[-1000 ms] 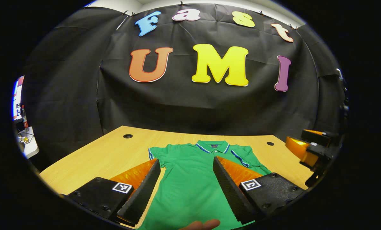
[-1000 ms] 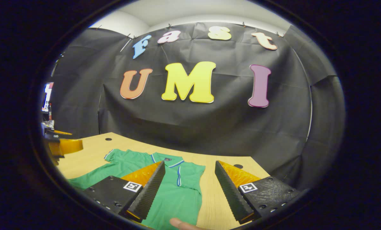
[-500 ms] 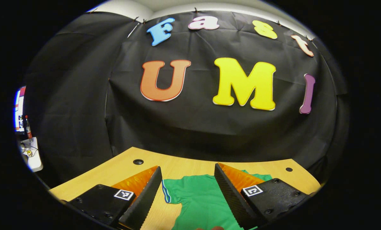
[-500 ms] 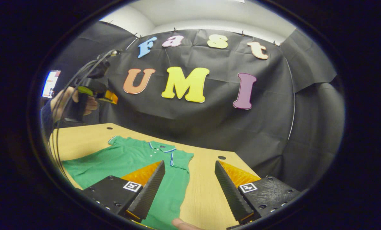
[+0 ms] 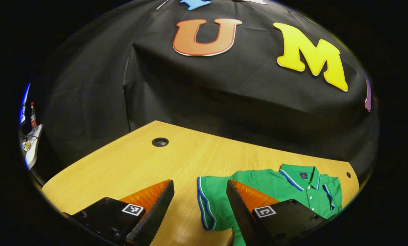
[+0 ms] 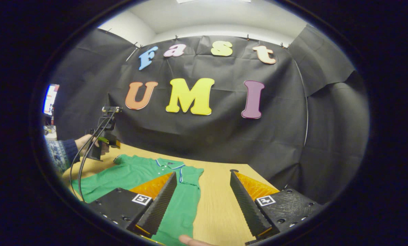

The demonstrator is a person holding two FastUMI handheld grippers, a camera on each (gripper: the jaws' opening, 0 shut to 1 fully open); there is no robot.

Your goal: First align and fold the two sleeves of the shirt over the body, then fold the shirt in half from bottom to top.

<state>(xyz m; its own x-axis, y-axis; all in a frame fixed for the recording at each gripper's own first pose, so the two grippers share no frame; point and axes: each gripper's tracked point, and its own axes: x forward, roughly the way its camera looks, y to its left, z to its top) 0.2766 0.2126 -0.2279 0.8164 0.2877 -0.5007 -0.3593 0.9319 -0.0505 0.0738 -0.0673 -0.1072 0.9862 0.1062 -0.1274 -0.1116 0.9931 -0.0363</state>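
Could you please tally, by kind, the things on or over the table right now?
Green polo shirt: 1
Table: 1
Round holes in the table top: 2
Grippers, left gripper and right gripper, both open: 2
Total: 6

Low in the left gripper view, the left gripper (image 5: 197,215) has two wedge-shaped fingers with ribbed inner faces, each set on a dark textured block with small screws and a square black-and-white marker. The right gripper (image 6: 202,205), low in the right gripper view, is built the same way. At that view's left edge, a hand (image 6: 87,141) emerges from a dark blue knitted sleeve with a pale pattern (image 6: 62,153), and thin black cables (image 6: 82,160) loop below it.
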